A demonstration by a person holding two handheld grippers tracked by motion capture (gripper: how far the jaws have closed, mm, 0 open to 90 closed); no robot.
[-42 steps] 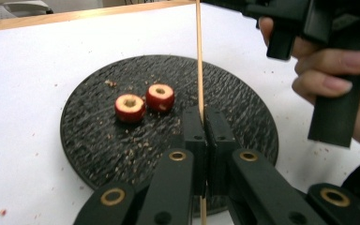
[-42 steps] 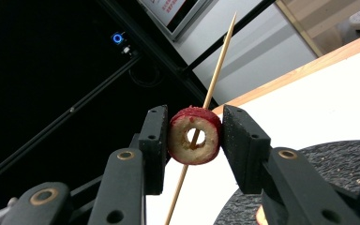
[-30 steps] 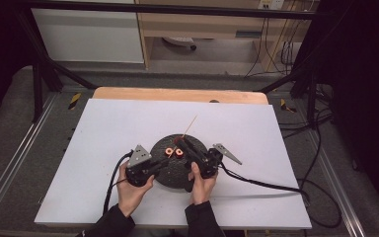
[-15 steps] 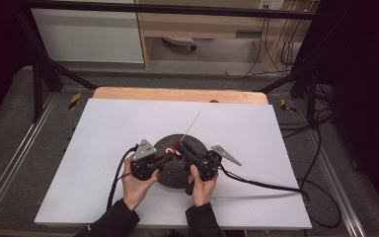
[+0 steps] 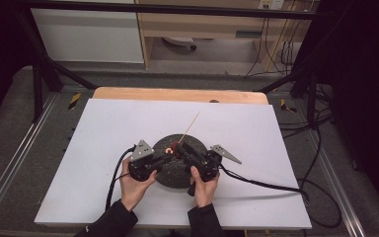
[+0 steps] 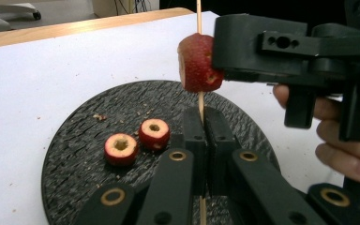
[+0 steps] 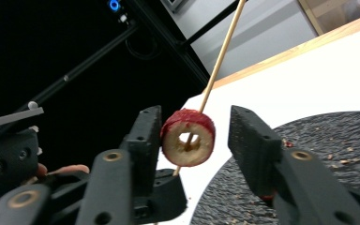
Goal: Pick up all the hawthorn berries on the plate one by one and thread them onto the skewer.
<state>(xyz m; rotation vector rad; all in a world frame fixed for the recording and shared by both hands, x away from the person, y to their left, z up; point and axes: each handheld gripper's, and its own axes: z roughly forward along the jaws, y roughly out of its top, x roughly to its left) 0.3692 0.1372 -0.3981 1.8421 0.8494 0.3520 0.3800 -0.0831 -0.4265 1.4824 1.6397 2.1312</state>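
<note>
Tongs on our left (image 6: 201, 136) are pinching the skewer (image 6: 198, 14) upright; our right tongs (image 7: 194, 140) are straddling, spread, the threaded fruit ring (image 7: 188, 137).

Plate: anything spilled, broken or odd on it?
Only small crumbs scattered on the plate around the two loose fruit rings. The skewer looks straight and whole, with one ring threaded on it. Nothing looks damaged.
</note>
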